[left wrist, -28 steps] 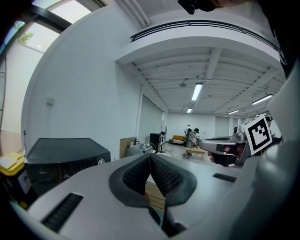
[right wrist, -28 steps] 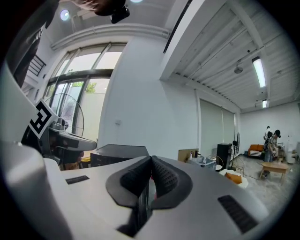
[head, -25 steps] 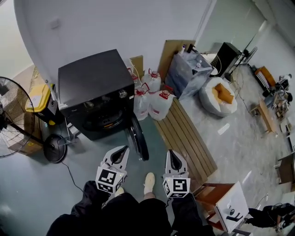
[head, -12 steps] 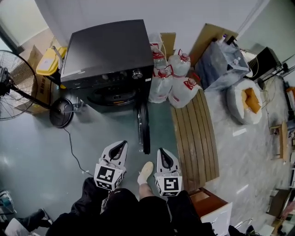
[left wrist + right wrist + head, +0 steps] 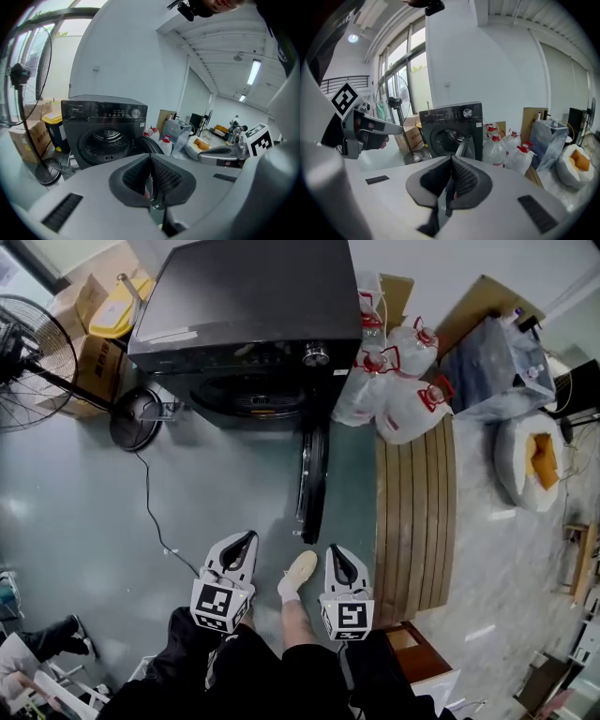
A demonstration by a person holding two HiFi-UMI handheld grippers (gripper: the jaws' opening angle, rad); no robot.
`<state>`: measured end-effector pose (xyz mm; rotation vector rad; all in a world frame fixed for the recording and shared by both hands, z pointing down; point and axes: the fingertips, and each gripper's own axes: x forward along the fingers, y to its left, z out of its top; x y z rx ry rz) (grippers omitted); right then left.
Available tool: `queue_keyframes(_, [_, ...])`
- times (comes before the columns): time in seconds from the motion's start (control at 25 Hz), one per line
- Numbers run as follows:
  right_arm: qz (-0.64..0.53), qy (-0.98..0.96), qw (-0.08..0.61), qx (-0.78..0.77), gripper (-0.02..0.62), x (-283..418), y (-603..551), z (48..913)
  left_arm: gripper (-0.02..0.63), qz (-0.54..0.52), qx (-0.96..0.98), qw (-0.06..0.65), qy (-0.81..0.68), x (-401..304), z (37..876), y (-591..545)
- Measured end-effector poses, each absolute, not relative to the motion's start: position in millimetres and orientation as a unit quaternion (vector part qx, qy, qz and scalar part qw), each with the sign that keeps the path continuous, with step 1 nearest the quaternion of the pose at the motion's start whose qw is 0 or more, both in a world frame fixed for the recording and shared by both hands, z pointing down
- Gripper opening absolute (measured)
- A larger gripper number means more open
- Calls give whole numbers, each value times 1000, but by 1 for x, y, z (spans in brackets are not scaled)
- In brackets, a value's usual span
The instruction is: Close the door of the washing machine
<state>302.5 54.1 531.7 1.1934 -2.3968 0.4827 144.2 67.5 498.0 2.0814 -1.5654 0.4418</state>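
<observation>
Head view: looking steeply down, a dark front-loading washing machine (image 5: 244,306) stands at the top of the frame. Its round door (image 5: 311,486) is swung fully open and points edge-on toward the person. The left gripper (image 5: 246,540) and right gripper (image 5: 336,551) hover low in the frame above the person's knees, well apart from the door, which lies ahead between them. A pedestal fan (image 5: 28,352) stands to the left. Water jugs (image 5: 403,399) and a slatted wooden board (image 5: 412,512) lie to the right.

Left gripper view: the jaws are clenched together with nothing between them. The machine's open drum mouth (image 5: 105,140) faces the camera, with the door's edge just right of it.

Right gripper view: these jaws are also closed and empty. The door hangs open in front of the machine, with the jugs to its right.

The step in hand looks like the approach. To do it well, bring one closed gripper to the door's outer face near its free edge, then push steadily in an arc toward the drum mouth until it latches. Avoid pressing near the hinge.

Compared with a second ago, the machine now sits nearer and more central in the head view. The door has not moved and is still wide open.
</observation>
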Motion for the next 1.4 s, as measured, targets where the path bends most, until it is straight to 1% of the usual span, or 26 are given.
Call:
queue_keyframes(0.36, [220,-851,240,411,17,301,61,629,25,170,745,280,-581,142,577,74])
queue_keyframes(0.4, [224,-852,243,407,27,300,64,637,25,170,744,282,-582,142,583,76])
queue_keyframes(0.44, [227,-853,245,401,94,299,66,644,25,171,742,285,-582,141,589,79])
queue_keyframes(0.48, [231,-854,248,396,114,299,67,650,25,172,740,288,-582,140,594,81])
queue_keyframes(0.56, [235,-855,255,386,126,298,70,664,25,173,736,294,-584,139,606,85])
queue_keyframes(0.68, [241,-855,266,373,165,297,73,685,25,177,730,301,-587,138,621,89])
queue_keyframes(0.84, [242,-856,273,366,183,294,73,706,25,182,730,304,-585,138,636,91])
queue_keyframes(1.16, [248,-851,287,363,180,288,71,734,25,185,728,312,-581,141,654,94])
queue_keyframes(1.4, [243,-849,299,361,125,287,64,739,25,186,728,308,-584,144,649,90])
